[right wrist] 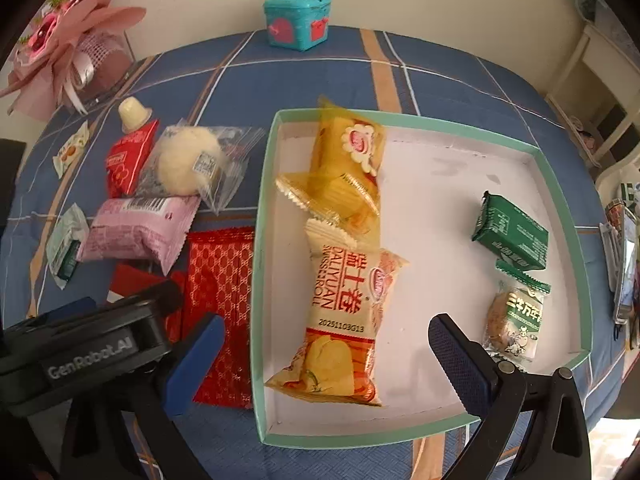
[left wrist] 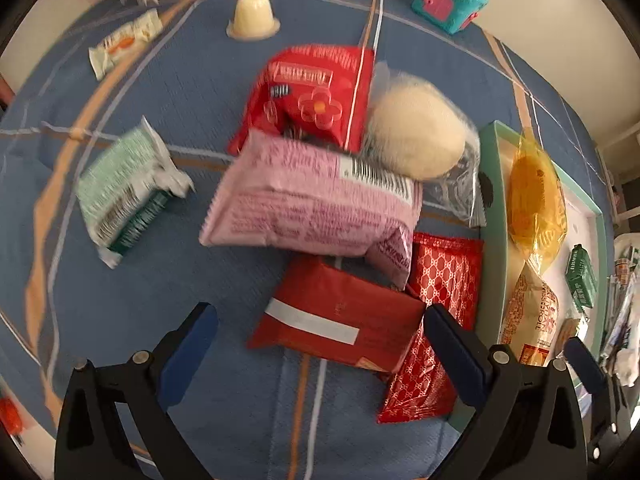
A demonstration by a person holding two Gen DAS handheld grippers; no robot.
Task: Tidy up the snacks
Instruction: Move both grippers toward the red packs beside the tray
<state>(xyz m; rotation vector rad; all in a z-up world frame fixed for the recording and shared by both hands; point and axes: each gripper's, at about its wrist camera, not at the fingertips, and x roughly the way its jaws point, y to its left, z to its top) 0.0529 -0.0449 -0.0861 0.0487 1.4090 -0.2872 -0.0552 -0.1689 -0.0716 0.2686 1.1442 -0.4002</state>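
My left gripper [left wrist: 320,354] points down with its jaws wide open over a red packet with a white stripe [left wrist: 336,320], not touching it. Around that packet lie a pink packet [left wrist: 312,200], a red patterned pouch [left wrist: 444,280], a red flower-print packet [left wrist: 312,88], a white bun in a clear bag [left wrist: 416,132] and a mint-green packet [left wrist: 120,188]. My right gripper [right wrist: 328,364] hangs open above the teal-rimmed tray [right wrist: 262,240]. Below it lies a Swiss roll packet [right wrist: 344,312], with a yellow packet [right wrist: 344,164], a green packet [right wrist: 512,232] and a small biscuit packet [right wrist: 516,316] also in the tray.
On the blue checked cloth [left wrist: 180,80] stand a jelly cup [left wrist: 254,12], a small white sweet packet [left wrist: 124,42] and a teal box [right wrist: 296,20] at the far edge. A pink bouquet [right wrist: 68,32] sits at the back left. Clutter lies beyond the tray's right side.
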